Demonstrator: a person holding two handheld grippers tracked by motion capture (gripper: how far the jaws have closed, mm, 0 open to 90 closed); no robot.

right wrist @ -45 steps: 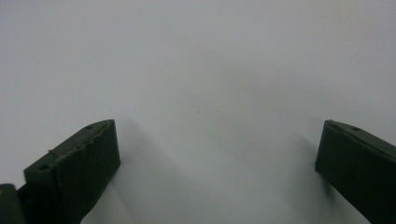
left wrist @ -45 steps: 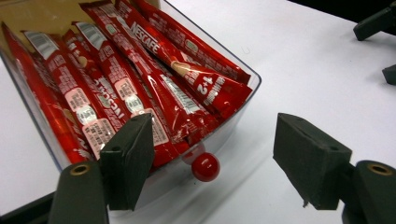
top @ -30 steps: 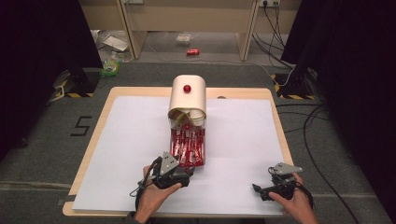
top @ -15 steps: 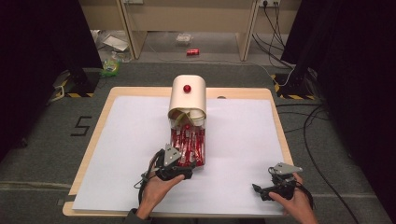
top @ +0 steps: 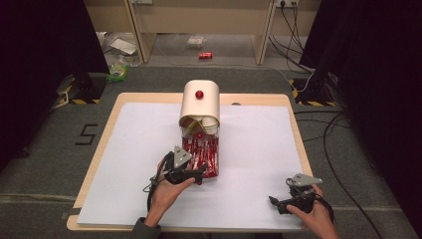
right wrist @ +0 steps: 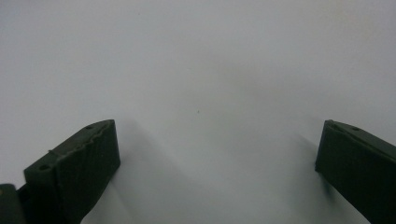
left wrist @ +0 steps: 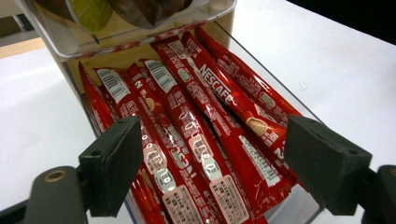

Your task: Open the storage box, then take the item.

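now my left gripper (left wrist: 210, 163) has just been opening, jaws wide over the red coffee sticks (left wrist: 196, 135) in the clear tray (top: 217, 154) mid-frame, gripping none. the cream dispenser (top: 200, 103) stands above them. my right gripper (top: 274, 201) gapes empty, lower right, on the white table cover (top: 259, 144).

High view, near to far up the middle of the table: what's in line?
Left gripper → clear tray of red coffee sticks → cream dispenser with its red knob → table's far edge → red can on the floor.

The drawer (left wrist: 280, 98) walls hide the sachets' (left wrist: 196, 140) lower layers.
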